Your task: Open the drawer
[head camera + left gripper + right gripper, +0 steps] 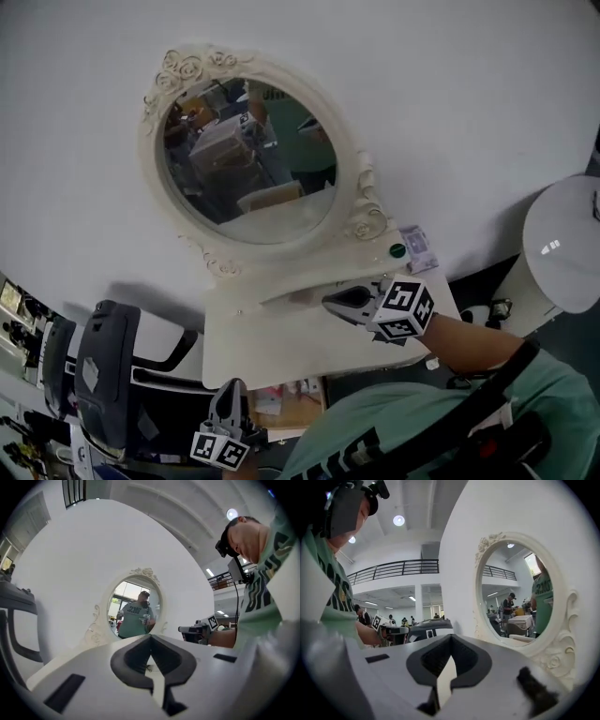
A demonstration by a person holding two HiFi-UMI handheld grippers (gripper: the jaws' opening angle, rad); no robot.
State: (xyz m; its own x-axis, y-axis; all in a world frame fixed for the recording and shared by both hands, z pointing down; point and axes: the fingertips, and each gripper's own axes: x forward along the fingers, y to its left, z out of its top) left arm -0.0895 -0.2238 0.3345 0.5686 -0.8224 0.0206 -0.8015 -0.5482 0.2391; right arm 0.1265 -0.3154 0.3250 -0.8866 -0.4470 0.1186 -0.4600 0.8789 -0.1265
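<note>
A white dressing table [272, 342] with an oval mirror [248, 159] stands against a white wall. Below the tabletop's front edge a drawer [291, 398] stands pulled out, with small items showing inside. My right gripper [328, 302] hovers over the tabletop's right side, shut and empty, its tips pointing left. My left gripper [231, 386] is at the table's front edge beside the drawer, also shut and holding nothing. In the left gripper view its jaws [150, 637] meet, with the mirror ahead. The right gripper's jaws [450, 637] also meet in its own view.
A black chair-like frame [108, 370] stands left of the table. A white round-topped object [562, 244] stands at the right. A small green item [397, 250] and a printed card [419, 248] lie at the tabletop's back right corner.
</note>
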